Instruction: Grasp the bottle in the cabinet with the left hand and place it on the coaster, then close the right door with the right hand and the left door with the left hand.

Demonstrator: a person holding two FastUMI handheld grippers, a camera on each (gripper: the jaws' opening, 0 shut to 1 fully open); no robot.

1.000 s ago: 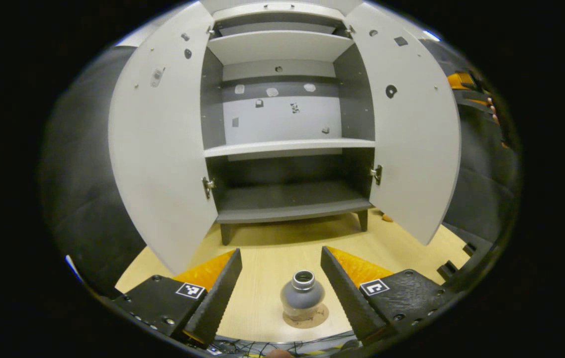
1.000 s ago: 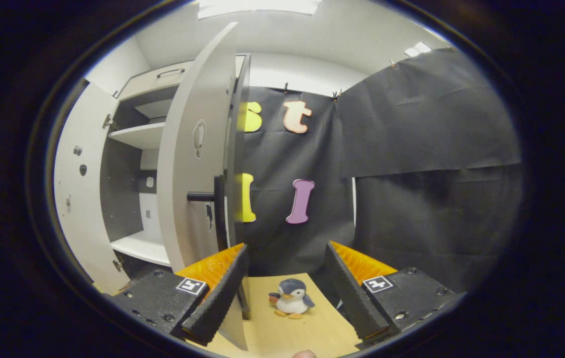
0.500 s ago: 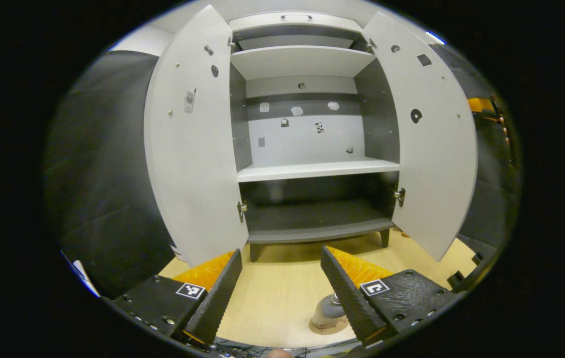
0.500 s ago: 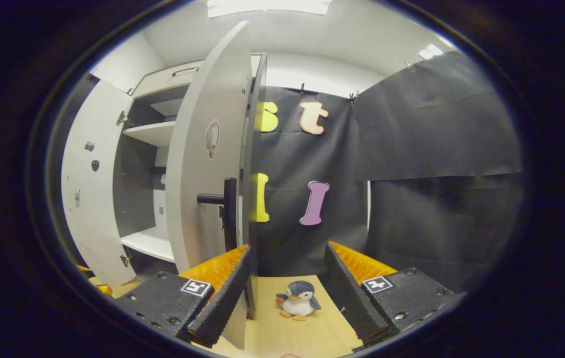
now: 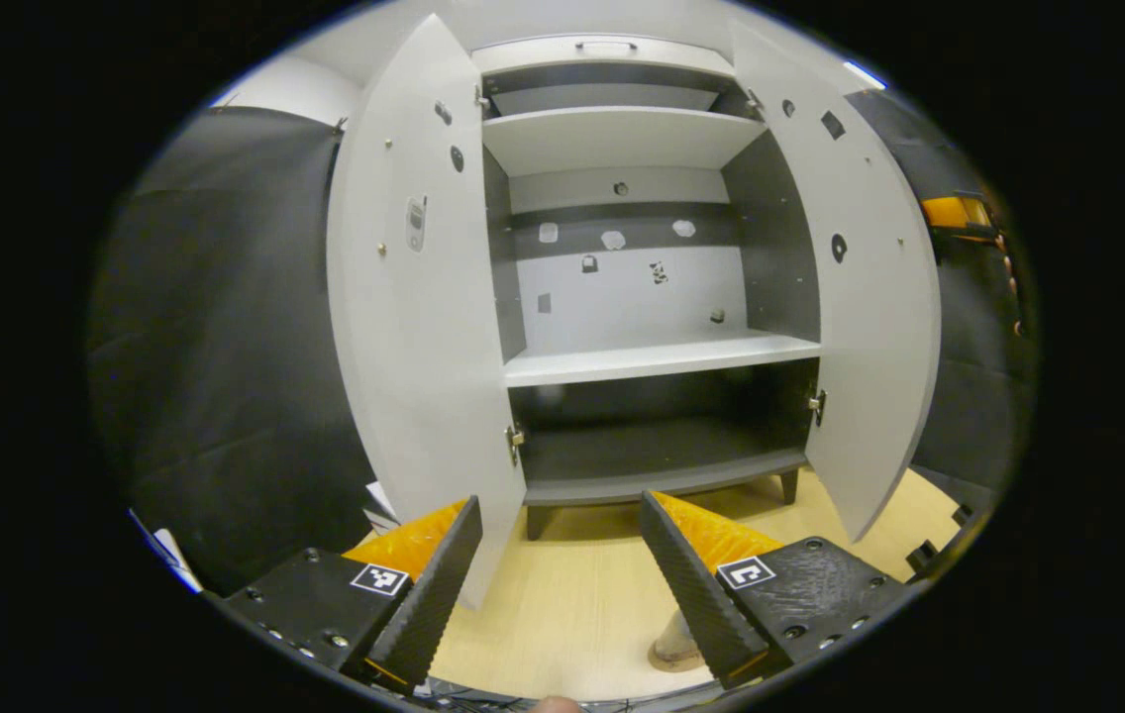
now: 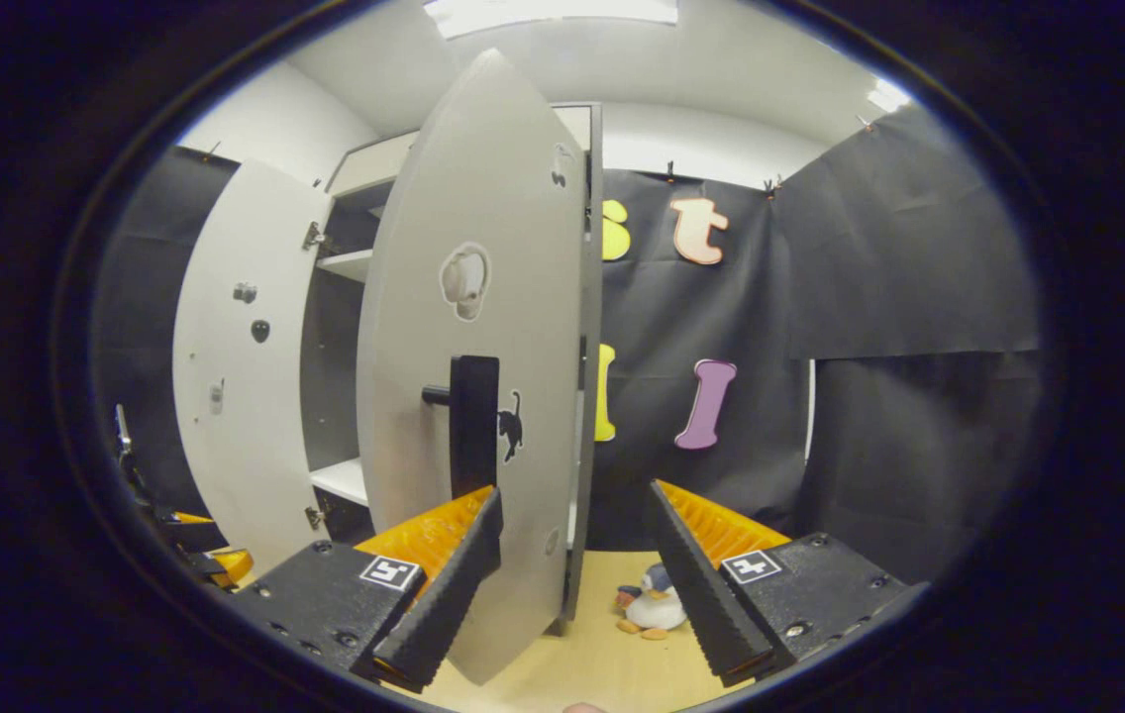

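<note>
Cabinet: pale grey carcass with dark side walls, ahead of the left gripper's fingers; both doors stand open; small stickers dot the back panel.
Shelves: upper, middle and dark bottom levels all bare of loose items.
Left door: swung outward, its lower edge just beyond the left finger of the left gripper.
Right door: in the right gripper view it stands partly open, outer face toward the camera, directly past that gripper's left finger; in the left gripper view its inner face shows beyond the right finger.
Door handle: dark bar on the right door, just above the right gripper's left finger; a small cat sticker beside it.
Bottle: only a sliver of its base shows, mostly hidden behind the left gripper's right finger; colour and shape cannot be told.
Coaster: round, tan, on the light wooden table; the bottle stands on it.
Left gripper: fingers spread wide, holding nothing; bottle outside the gap.
Right gripper: fingers spread wide, nothing pinched.
Penguin toy: on the table, between the right gripper's fingers, farther off.
</note>
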